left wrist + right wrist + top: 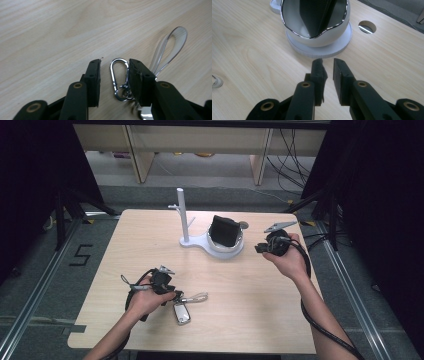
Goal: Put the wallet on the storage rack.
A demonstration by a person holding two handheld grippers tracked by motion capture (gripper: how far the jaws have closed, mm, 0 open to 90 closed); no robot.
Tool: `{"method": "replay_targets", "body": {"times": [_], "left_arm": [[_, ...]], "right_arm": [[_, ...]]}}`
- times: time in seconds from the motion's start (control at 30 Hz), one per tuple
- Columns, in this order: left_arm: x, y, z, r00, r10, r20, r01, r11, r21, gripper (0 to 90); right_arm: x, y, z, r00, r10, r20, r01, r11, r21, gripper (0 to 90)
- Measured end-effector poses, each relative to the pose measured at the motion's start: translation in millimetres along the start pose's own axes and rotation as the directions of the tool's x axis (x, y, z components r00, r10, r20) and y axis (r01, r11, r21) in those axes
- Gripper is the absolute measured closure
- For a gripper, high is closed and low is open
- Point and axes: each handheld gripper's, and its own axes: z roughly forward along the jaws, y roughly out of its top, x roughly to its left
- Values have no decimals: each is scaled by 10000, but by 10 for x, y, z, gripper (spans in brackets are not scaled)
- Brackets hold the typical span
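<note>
The left gripper (113, 75) straddled the carabiner (119, 78) with jaws part-open, not yet pinching, to lift it; beyond the carabiner, the right gripper (327, 75) was shut, empty.

Silver carabiner (119, 76), pear-shaped, gate closed, lying flat on the light wooden tabletop (50, 37) between the two black jaws of the left gripper (114, 72), one jaw close on either side, neither pad visibly pressing it. Small rings linked at its lower end. Clear plastic strap loop (172, 42) extending away beyond one jaw, also flat on the wood. Silver key fob (181, 313) attached at the near end, lying near the table's front edge, left of centre.
</note>
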Motion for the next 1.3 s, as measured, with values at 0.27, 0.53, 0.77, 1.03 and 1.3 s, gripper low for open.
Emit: {"method": "replay_targets", "body": {"times": [0.27,0.53,0.77,1.03,1.3], "left_arm": [[-44,41,-3,9996,194,-211,-182,9983,562,606],[-67,109,24,9990,307,-319,-258,9892,1443,666],[-123,277,16,9973,370,-632,-156,9505,3103,639],[-172,365,97,9959,379,-823,-46,9284,3717,644],[-216,435,101,9973,241,-692,49,9203,3911,628]], "right_arm": [[28,30,6,9999,-81,-122,82,9999,119,791],[45,16,21,9998,48,-184,-44,9998,191,790],[47,5,15,9997,40,-258,-32,9996,275,788],[42,-16,39,9996,18,-286,-13,9999,154,784],[38,-24,32,9996,-97,-283,103,9997,216,781]]}}
